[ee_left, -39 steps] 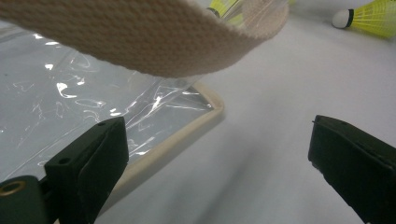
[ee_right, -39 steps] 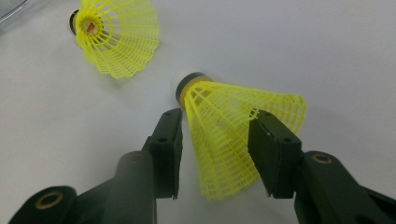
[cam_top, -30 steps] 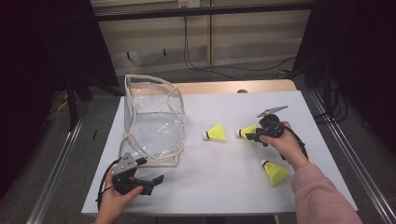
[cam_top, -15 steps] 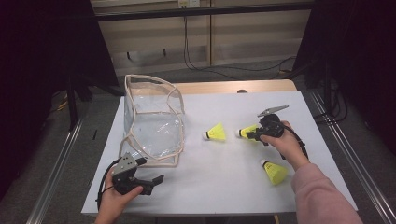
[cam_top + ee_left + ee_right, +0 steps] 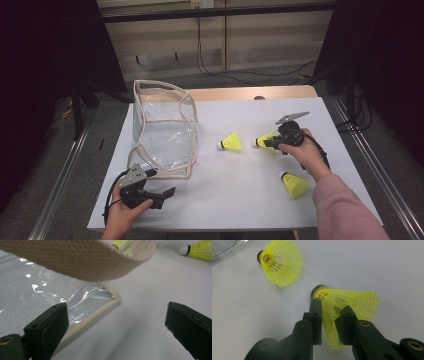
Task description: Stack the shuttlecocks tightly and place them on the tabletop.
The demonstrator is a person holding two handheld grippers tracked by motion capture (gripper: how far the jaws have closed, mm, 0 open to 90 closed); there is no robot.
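clear bag [image 5: 162, 135], white table [image 5: 240, 190], two loose shuttlecocks [image 5: 231, 142]

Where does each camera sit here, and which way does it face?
High view: above the person's side, looking forward and down on the white table; forearms, both hands.
Left gripper view: on the left gripper, facing the clear bag; its open jaws.
Right gripper view: on the right gripper, jaws closing on a yellow shuttlecock.
Shared: that shuttlecock shows from above too.

No lettering, label, brand, number or sign can be read on anything here.
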